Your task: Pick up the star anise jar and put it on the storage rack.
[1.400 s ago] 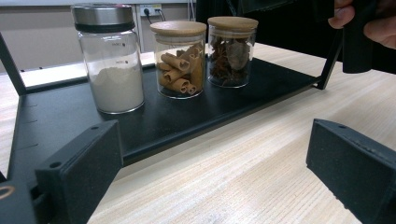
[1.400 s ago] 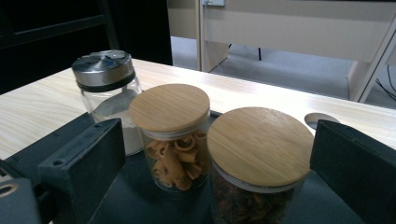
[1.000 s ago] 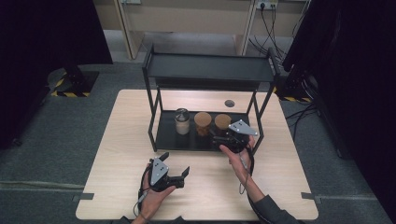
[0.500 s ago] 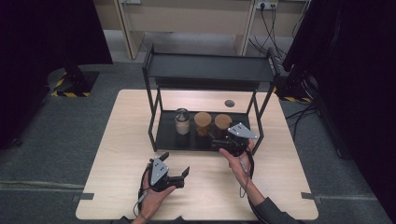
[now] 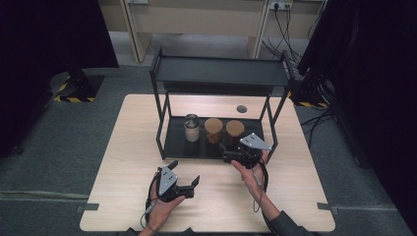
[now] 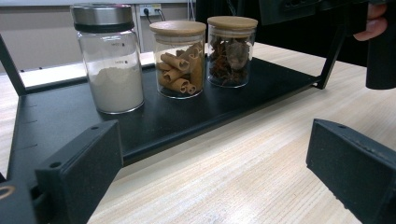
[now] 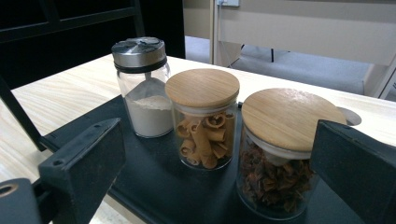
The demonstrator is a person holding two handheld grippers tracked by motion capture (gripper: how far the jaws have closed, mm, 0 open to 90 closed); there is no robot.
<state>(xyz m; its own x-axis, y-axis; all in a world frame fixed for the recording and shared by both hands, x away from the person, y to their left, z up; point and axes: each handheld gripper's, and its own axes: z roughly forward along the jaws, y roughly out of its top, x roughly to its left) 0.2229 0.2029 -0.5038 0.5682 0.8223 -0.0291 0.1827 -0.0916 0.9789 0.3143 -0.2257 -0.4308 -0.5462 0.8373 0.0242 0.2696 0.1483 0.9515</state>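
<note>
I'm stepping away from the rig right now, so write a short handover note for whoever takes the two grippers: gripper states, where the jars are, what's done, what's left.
Left gripper: open, holding nothing, low over the table in front of the rack.
Right gripper: open, holding nothing, at the front edge of the rack's lower shelf, jaws aimed at the jars.
Jars: all three upright in a row on the lower shelf: metal-lidded powder jar, cinnamon jar, star anise jar nearest the right gripper.
Done: no jar gripped yet.
Left: probably close the right gripper on the star anise jar and move it.

High view looks down; both gripper views closely share the jars (image 7: 205, 116).
</note>
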